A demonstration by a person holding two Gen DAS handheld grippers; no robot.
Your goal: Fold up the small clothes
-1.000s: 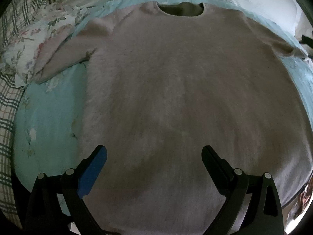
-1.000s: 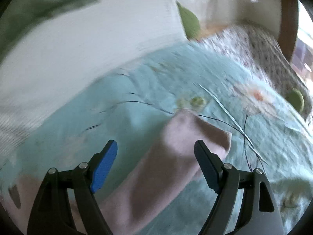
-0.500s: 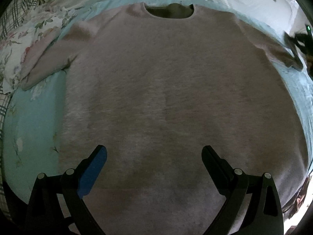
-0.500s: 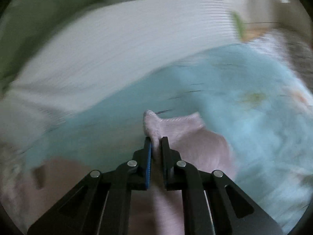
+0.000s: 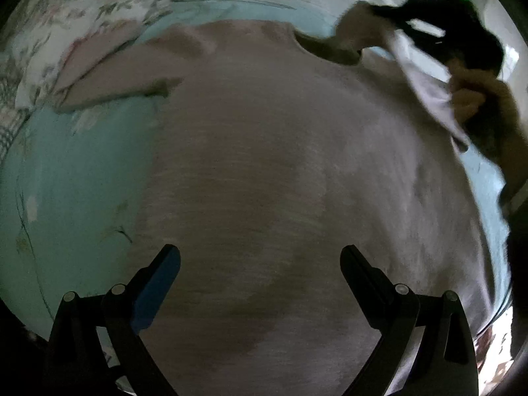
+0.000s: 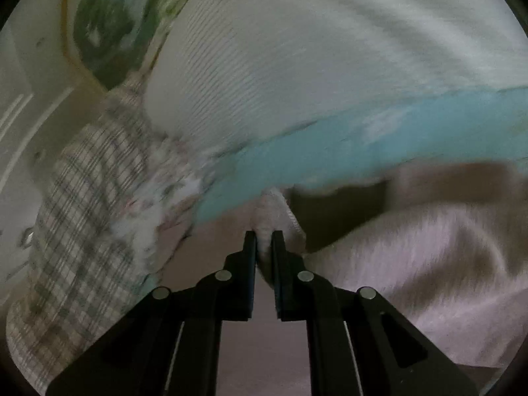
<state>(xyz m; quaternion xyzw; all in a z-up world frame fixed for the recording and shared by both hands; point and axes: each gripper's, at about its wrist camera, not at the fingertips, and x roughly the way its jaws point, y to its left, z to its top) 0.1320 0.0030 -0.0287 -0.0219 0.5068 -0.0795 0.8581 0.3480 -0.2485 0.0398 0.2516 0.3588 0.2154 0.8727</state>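
Observation:
A pale pink sweater [image 5: 280, 171] lies spread flat on a light blue bedsheet [image 5: 76, 171]. My left gripper [image 5: 260, 264] hovers open over its lower body, nothing between the fingers. The sweater's left sleeve [image 5: 109, 89] lies out to the side. In the right wrist view my right gripper [image 6: 264, 234] is shut on the cuff of the sleeve [image 6: 272, 208], and the pink body [image 6: 445, 247] lies under it to the right. The left wrist view shows that right gripper [image 5: 379, 16] at upper right, near the neckline [image 5: 330, 49], carrying the sleeve [image 5: 425, 82] across, with a hand [image 5: 475, 99] behind it.
A white ribbed pillow [image 6: 313, 59] lies along the head of the bed. A floral cloth [image 5: 59, 43] and a plaid blanket [image 6: 82, 214] are piled at the left side. A person's arm [image 5: 514, 151] reaches in from the right edge.
My right gripper shut on the sleeve cuff and swept it fast across toward the neckline. The left gripper drifted sideways over the sweater and stayed open.

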